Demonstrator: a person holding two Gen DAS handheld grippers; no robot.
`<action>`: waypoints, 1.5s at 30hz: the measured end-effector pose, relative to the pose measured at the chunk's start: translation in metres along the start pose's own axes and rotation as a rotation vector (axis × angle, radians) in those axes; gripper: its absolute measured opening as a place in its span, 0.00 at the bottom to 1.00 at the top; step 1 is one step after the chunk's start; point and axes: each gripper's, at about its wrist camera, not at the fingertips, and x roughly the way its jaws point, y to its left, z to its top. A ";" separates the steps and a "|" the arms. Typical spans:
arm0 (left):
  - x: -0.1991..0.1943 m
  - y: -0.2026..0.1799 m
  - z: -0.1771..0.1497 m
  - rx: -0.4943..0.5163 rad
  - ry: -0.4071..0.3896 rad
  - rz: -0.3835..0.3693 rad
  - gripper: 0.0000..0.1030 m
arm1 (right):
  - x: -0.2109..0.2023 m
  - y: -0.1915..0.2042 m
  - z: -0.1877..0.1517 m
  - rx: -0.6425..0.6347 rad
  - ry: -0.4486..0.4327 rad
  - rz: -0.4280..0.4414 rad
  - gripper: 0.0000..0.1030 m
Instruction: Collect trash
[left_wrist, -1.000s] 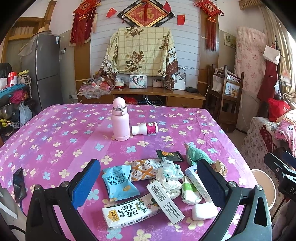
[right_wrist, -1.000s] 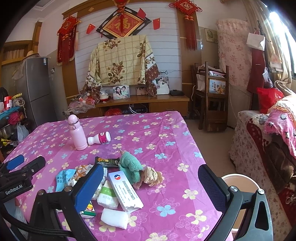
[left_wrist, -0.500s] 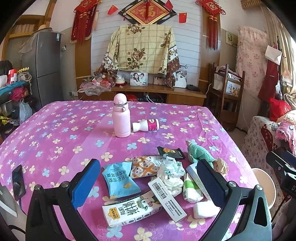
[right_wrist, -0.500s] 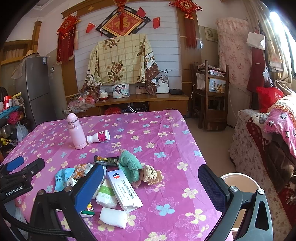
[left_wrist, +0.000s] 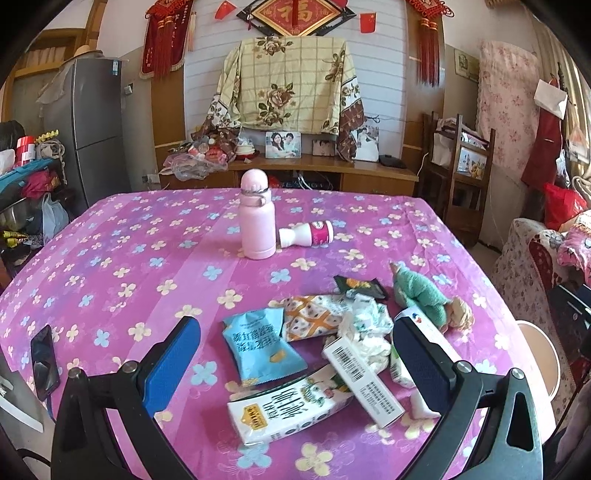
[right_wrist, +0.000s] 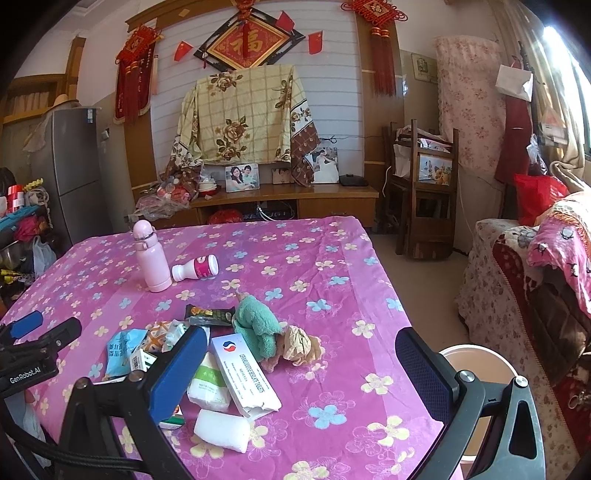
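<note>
Left gripper (left_wrist: 295, 354): we see jaws wide, empty.
Milk carton (left_wrist: 291, 406): just below it, long axis crosswise, nearest.
Right gripper (right_wrist: 299, 369): wide, empty, beside bin (right_wrist: 476, 360).

Both wrist views look across the table (left_wrist: 110, 266) toward the far wall, sharing the litter pile (right_wrist: 229, 354).

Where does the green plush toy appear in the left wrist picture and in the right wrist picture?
Left wrist view: the green plush toy lies right of centre, beyond the right jaw, at the right end of the trash pile.
Right wrist view: it lies left of centre, just right of the black wrapper.
Shared landmark: the upright pink bottle, with a small white bottle lying beside it.
</note>
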 end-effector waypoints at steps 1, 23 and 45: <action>0.001 0.002 -0.001 0.001 0.006 0.002 1.00 | 0.001 0.000 0.000 -0.002 0.003 0.003 1.00; 0.019 -0.008 -0.012 0.023 0.074 0.004 1.00 | 0.023 0.005 -0.010 -0.030 0.075 0.020 1.00; 0.036 -0.016 -0.021 0.011 0.141 -0.039 1.00 | 0.069 0.007 -0.031 -0.069 0.206 0.113 1.00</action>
